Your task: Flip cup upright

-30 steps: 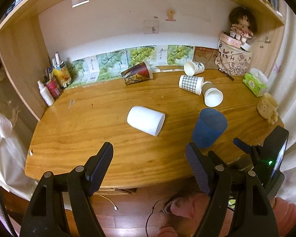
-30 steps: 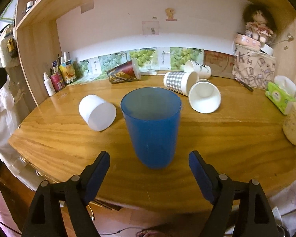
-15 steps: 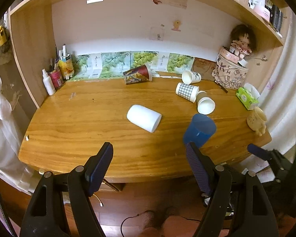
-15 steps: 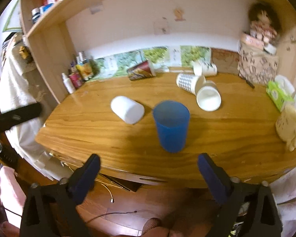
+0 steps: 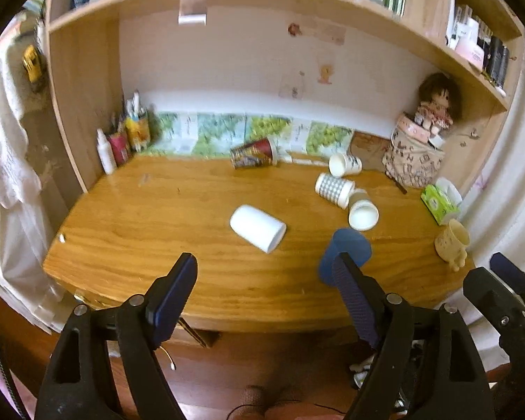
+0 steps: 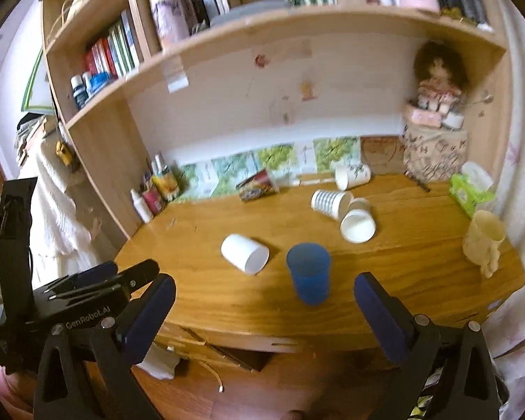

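A blue cup stands upright near the front edge of the wooden desk; in the left wrist view the blue cup is partly behind my right finger. A white cup lies on its side to its left, also seen in the left wrist view. My left gripper is open and empty, held back off the desk's front edge. My right gripper is open and empty, also back from the desk. The left gripper's body shows at the lower left of the right wrist view.
Several paper cups lie on their sides at the back right, and a red printed cup near the wall. Bottles stand at the back left. A cream mug, tissue pack and doll on a box are at right.
Both grippers have pulled back and up away from the desk; the cups look smaller and farther. The blue cup stays upright where it stood. Both jaws stay open.
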Available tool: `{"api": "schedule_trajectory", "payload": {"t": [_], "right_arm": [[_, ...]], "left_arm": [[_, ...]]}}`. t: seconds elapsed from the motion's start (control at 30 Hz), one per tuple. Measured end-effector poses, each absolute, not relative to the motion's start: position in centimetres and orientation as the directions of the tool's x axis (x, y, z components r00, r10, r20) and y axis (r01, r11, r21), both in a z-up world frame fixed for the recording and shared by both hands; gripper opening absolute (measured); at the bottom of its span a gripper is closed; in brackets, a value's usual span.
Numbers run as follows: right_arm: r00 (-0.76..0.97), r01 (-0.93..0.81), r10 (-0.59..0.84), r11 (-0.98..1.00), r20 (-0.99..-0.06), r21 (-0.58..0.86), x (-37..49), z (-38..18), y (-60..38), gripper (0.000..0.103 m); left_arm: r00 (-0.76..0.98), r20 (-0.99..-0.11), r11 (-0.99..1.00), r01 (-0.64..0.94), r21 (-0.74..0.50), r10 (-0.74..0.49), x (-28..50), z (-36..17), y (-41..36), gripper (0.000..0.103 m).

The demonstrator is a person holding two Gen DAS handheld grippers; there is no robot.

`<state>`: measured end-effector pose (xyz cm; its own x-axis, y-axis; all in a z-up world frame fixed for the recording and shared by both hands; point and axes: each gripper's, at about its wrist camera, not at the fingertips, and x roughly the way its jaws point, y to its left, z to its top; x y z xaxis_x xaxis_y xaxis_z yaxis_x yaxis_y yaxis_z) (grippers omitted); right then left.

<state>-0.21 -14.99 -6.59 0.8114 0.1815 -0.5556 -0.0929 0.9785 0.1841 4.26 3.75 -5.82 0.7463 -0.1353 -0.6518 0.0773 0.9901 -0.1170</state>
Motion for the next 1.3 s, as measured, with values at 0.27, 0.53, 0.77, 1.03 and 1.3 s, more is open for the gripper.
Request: {"api": "schedule_trajectory", "payload": {"t": [0.27, 0.53, 0.77, 1.03, 1.3], "right_arm": [[0.872, -0.079, 0.141, 0.986, -0.468, 0.149, -2.4, -4.8, -15.6, 0.102], [0.927, -0.027, 0.077, 0.99, -0.366, 0.139, -3.5, -3.7, -18.1, 0.102], [0.941, -0.051, 0.094, 0.989, -0.324, 0.138, -3.6, -3.4, -19.5, 0.102], [0.955, -0.052, 0.091, 0.988, -0.283, 0.143, -3.8, -3.2, -19.9, 0.102], [0.955, -0.06, 0.098, 0.988, -0.281, 0.141, -3.8, -3.2, -19.6, 0.102]], "left_arm": [[0.852, -0.518, 0.995, 0.036, -0.098, -0.082, 2.4, -3.1, 2.5, 0.1], [0.916, -0.402, 0.998, -0.017, -0.056, -0.007, 0.7, -1.8, 0.9, 0.1], [0.95, -0.312, 1.0, -0.021, -0.014, 0.016, -0.2, -1.0, -0.7, 0.1], [0.957, -0.29, 1.0, 0.004, 0.01, -0.001, -0.3, -0.9, -1.5, 0.1], [0.949, -0.314, 1.0, 0.014, 0.006, -0.011, 0.1, -1.2, -1.5, 0.1]]}}
